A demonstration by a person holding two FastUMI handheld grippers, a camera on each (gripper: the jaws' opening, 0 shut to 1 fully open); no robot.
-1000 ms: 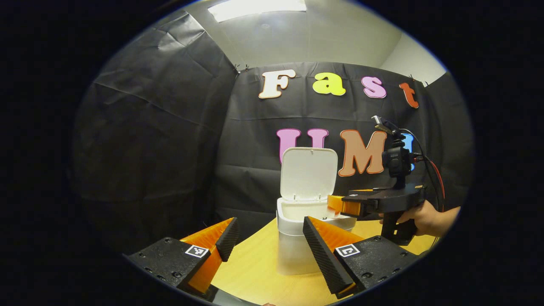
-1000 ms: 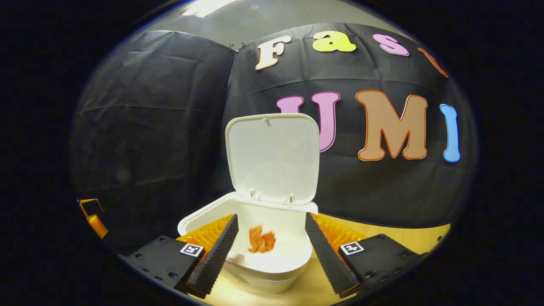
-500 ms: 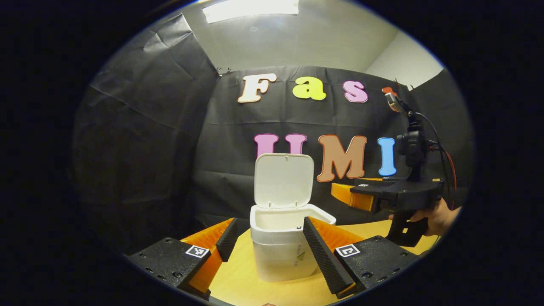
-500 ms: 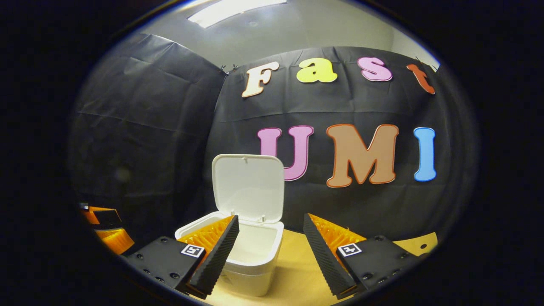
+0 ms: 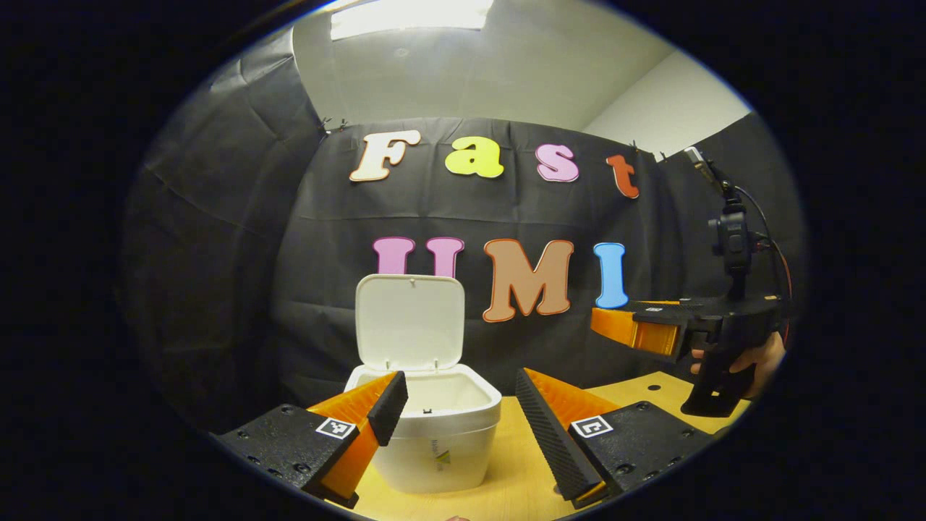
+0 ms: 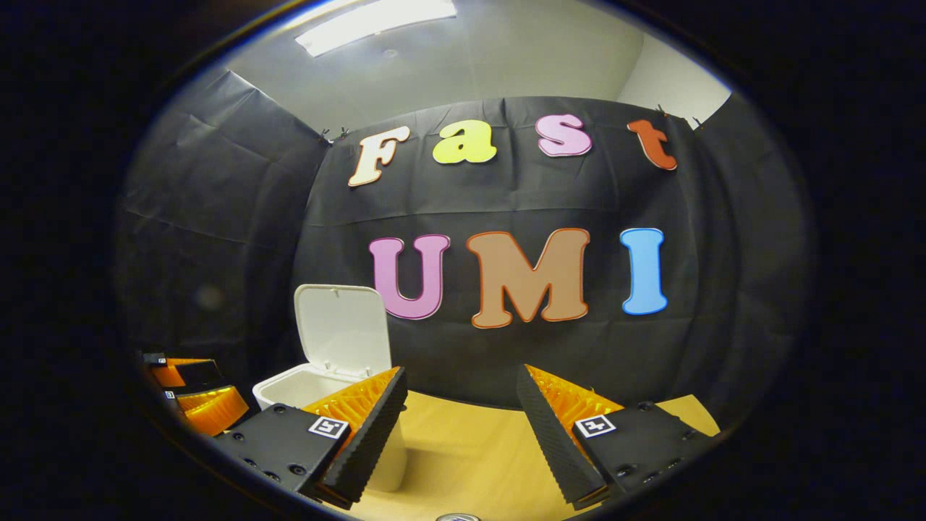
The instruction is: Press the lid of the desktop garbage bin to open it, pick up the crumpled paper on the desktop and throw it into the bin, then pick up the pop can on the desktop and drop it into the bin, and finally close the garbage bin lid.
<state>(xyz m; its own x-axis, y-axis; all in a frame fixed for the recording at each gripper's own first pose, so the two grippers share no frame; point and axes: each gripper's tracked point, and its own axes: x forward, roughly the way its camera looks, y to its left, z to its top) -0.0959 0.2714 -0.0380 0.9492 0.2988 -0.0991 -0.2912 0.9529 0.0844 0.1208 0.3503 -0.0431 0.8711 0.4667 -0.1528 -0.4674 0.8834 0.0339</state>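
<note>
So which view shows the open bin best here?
The left gripper view: the bin stands nearly whole between that gripper's fingers, with its raised lid, rim and front wall visible. In the right gripper view the bin sits at the left, partly hidden behind one finger, lid up.

Open mouth of bin [image 5: 423, 405], unobstructed from above; raised lid [image 5: 409, 323] blocking rear approach. Bare desktop [image 6: 470, 463] right of bin, passable. Right gripper [image 5: 633, 331] well aside, held high.

A bright ceiling panel [image 5: 409, 14] lights both sharp views, edges bowed by fisheye.
</note>
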